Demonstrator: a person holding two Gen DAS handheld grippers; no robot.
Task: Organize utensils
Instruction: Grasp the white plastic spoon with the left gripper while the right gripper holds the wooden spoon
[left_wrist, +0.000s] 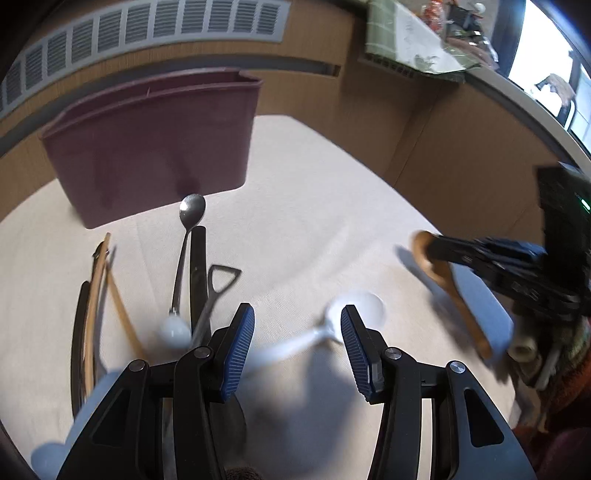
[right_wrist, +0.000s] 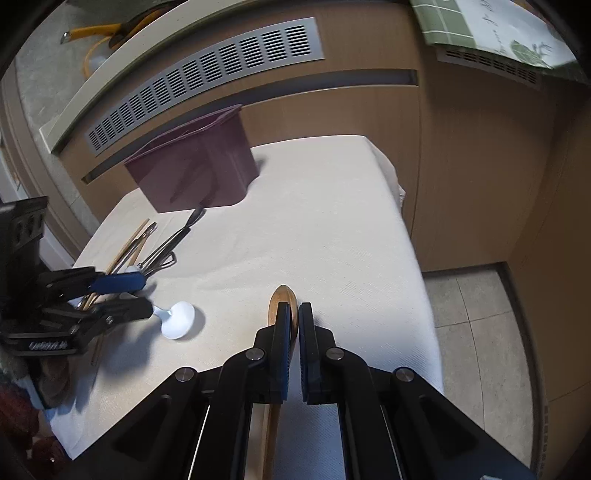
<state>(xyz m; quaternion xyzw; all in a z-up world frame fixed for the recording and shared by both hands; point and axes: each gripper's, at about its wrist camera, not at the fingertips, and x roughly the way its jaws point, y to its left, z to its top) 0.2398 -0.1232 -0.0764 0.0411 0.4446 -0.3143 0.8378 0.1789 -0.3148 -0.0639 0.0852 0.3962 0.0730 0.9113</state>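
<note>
Clamping the right gripper (right_wrist: 291, 317) on the brown wooden spoon (right_wrist: 282, 299) above the white cloth-covered table (right_wrist: 332, 221), left gripper (left_wrist: 297, 325) spread wide over the white plastic spoon (left_wrist: 354, 310), next carrying toward the maroon plastic bin (right_wrist: 199, 173), judging by layout.

Left wrist cam: sits just behind left gripper (left_wrist: 297, 325), looks fwd and steeply down along its fingers onto white cloth table (left_wrist: 314, 206). Close range; maroon bin (left_wrist: 155, 147) at far edge, vent panel (left_wrist: 147, 26) behind.

Right wrist cam: same mount behind right gripper (right_wrist: 294, 314), angled down, sited further right; floor tiles (right_wrist: 476, 332) visible at right.

Overlap: table, bin (right_wrist: 199, 166), vent (right_wrist: 207, 74), white spoon (left_wrist: 354, 314) (right_wrist: 179, 319). Each cam catches the other gripper at frame edge.
</note>
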